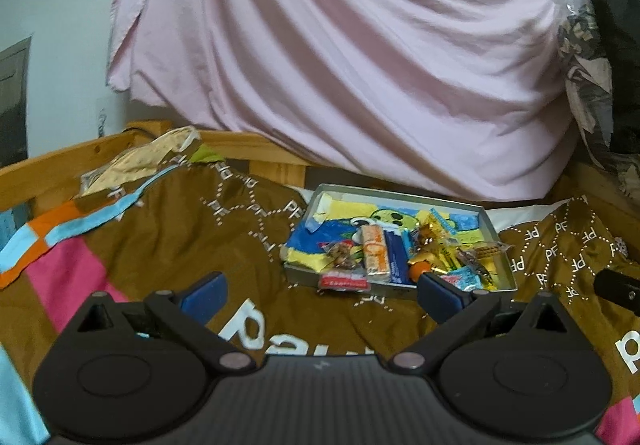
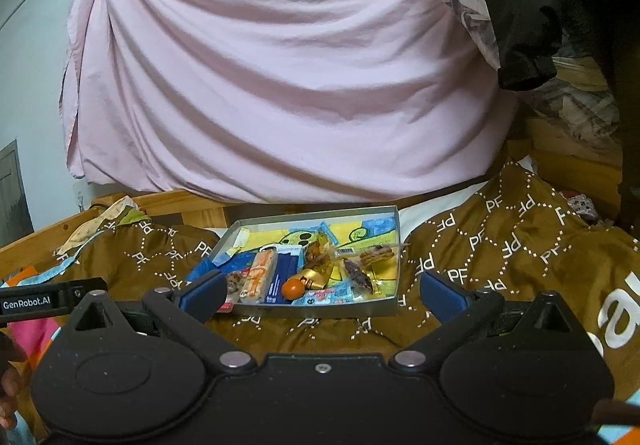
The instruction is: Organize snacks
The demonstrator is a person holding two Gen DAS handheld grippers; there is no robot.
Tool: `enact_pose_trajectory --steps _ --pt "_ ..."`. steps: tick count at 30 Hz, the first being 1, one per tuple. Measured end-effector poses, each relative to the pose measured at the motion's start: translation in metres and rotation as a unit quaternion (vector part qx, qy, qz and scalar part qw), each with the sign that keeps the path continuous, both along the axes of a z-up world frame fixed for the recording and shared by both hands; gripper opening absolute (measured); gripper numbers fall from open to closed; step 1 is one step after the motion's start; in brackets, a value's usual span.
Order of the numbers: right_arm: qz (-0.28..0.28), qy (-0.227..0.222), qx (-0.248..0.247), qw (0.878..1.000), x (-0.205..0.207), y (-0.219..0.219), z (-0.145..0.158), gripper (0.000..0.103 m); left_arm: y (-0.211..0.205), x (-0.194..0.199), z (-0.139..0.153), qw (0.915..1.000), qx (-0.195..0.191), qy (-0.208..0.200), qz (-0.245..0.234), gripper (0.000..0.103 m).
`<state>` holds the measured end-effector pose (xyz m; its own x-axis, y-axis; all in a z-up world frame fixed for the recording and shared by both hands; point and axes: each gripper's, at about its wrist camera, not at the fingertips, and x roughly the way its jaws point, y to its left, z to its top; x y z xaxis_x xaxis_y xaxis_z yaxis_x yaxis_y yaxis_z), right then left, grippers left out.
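Finding red-white flat snack packet [image 1: 344, 280] outside shallow grey metal tray [image 1: 505, 257] | ahead of our left gripper [image 1: 320, 291], nearer | both jaws wide, empty; right gripper [image 2: 322, 293].

A shallow grey tray [image 2: 390, 221] is laid on the brown bedcover. Wrapped snacks [image 2: 320, 269] are heaped in its near half; one red packet [image 1: 344, 281] hangs over the near rim.
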<state>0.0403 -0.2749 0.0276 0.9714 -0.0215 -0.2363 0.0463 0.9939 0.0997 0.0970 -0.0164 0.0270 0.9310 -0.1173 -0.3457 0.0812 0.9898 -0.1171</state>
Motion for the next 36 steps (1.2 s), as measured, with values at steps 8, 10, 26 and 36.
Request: enact_pose_trajectory --steps 8,10,26,36 --pt "0.006 0.009 -0.018 1.000 -0.010 0.014 -0.005 0.102 0.010 -0.011 -0.008 0.9996 0.008 0.021 0.019 0.103" --pt "0.007 0.010 -0.024 1.000 -0.012 0.018 -0.007 0.102 0.011 -0.014 -0.009 0.9993 0.016 0.027 0.019 0.103" --pt "0.031 0.038 -0.055 0.997 -0.016 0.040 -0.019 0.102 0.029 -0.025 -0.020 0.9967 0.006 0.069 0.043 0.103" --pt "0.033 0.066 -0.048 0.996 -0.012 0.046 -0.027 0.102 0.024 -0.031 -0.026 0.9961 0.020 0.080 0.032 0.103"
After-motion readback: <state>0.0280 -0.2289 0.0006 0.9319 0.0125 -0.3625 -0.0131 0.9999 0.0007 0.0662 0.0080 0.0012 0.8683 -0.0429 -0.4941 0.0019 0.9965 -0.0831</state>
